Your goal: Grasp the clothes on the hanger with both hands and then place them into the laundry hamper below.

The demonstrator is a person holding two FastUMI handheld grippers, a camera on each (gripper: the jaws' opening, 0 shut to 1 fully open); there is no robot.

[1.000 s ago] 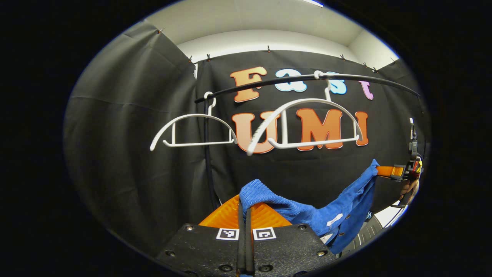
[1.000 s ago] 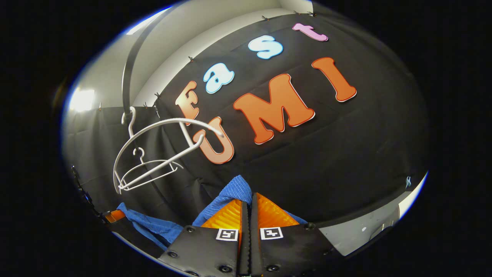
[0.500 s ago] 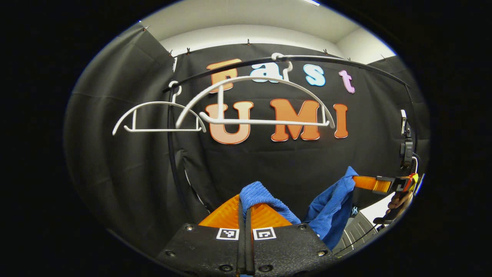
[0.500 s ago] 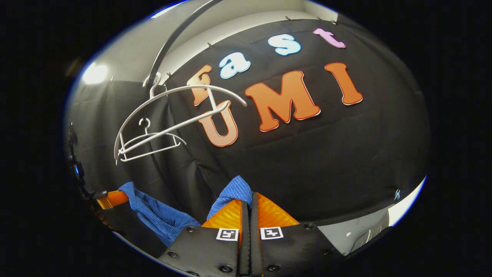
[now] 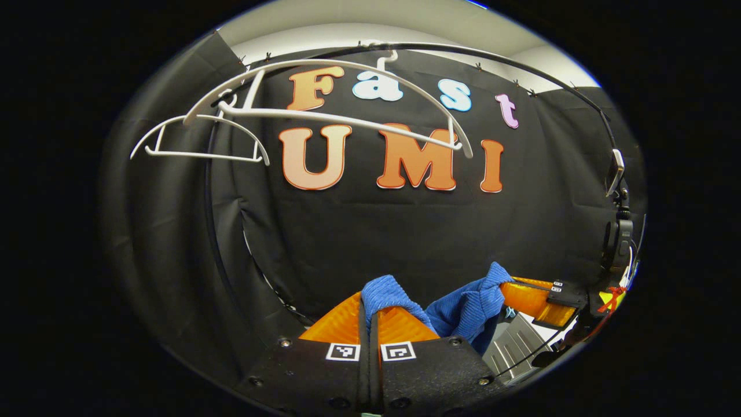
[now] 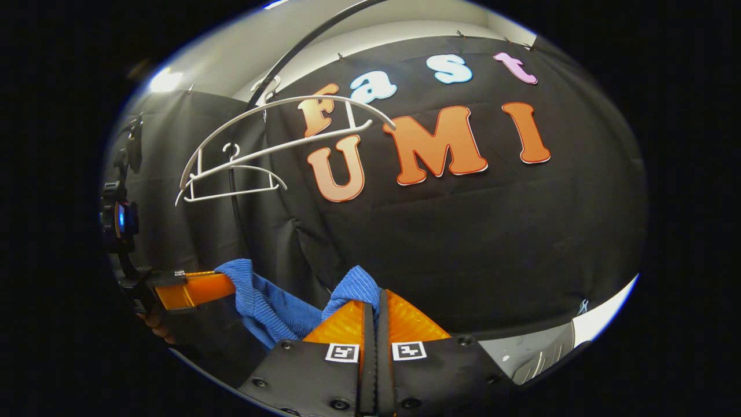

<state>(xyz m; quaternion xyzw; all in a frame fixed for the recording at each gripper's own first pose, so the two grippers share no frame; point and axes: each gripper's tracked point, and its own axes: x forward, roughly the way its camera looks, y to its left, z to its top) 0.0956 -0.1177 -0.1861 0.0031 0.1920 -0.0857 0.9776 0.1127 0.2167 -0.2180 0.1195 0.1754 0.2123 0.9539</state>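
A blue ribbed garment (image 5: 463, 301) hangs slack between my two grippers, off the hangers. In the left gripper view my left gripper (image 5: 369, 304) is shut on one bunched end of it. My right gripper (image 5: 509, 289) shows farther right, pinching the other end. In the right gripper view my right gripper (image 6: 370, 298) is shut on the blue garment (image 6: 272, 310), and my left gripper (image 6: 223, 284) holds its far end at the left. Two bare white hangers (image 5: 324, 116) (image 6: 243, 159) hang from the dark rail (image 5: 521, 69) above. A grey ribbed hamper rim (image 5: 512, 347) shows low right.
The black cloth wall stands close behind the rail. A dark upright post (image 5: 211, 202) of the rack runs down at the left. The grey hamper edge (image 6: 544, 356) lies low right in the right gripper view. A hand (image 6: 156, 324) grips the left tool.
Both grippers have come down and closer together with the garment, which now sags in a tighter fold. The hangers and rail have risen in both views.
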